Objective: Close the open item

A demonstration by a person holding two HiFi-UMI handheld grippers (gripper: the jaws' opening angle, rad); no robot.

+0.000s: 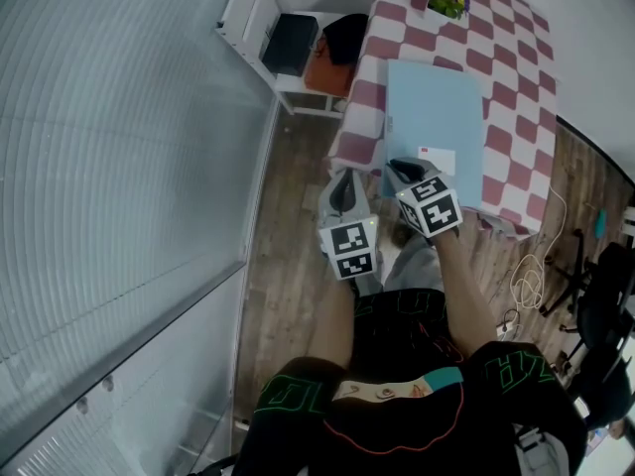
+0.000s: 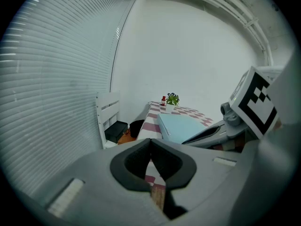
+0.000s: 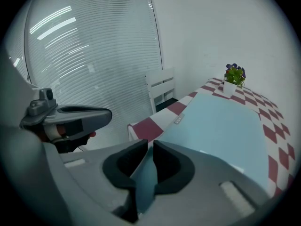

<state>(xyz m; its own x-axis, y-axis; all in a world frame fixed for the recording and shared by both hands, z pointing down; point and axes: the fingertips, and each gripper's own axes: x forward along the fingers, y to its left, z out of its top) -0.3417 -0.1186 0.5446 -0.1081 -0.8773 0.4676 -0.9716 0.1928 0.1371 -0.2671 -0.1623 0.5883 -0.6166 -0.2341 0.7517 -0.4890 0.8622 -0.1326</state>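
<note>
Shows one light blue folder [image 1: 434,117] at centre right of the head view, flat on the one table [image 1: 516,97] with its red-and-white checked cloth, and bearing one white label [image 1: 437,160] near its lower edge. Counts two grippers just below it, side by side. Finds the left gripper [image 2: 150,144] closed, pads touching at the tips, empty, beside the cloth's hanging corner. Finds the right gripper [image 3: 151,145] slightly parted, with the folder's near edge between its pads, not clearly pinched. Adds, at the top of the frame, one potted plant [image 1: 446,0] and one small red bottle [image 2: 163,100] on the cloth's far end. Places one white chair [image 1: 243,8] at upper left, with one black bag [image 1: 290,44] on its seat. Notes window blinds [image 1: 109,167] across the whole left side.
</note>
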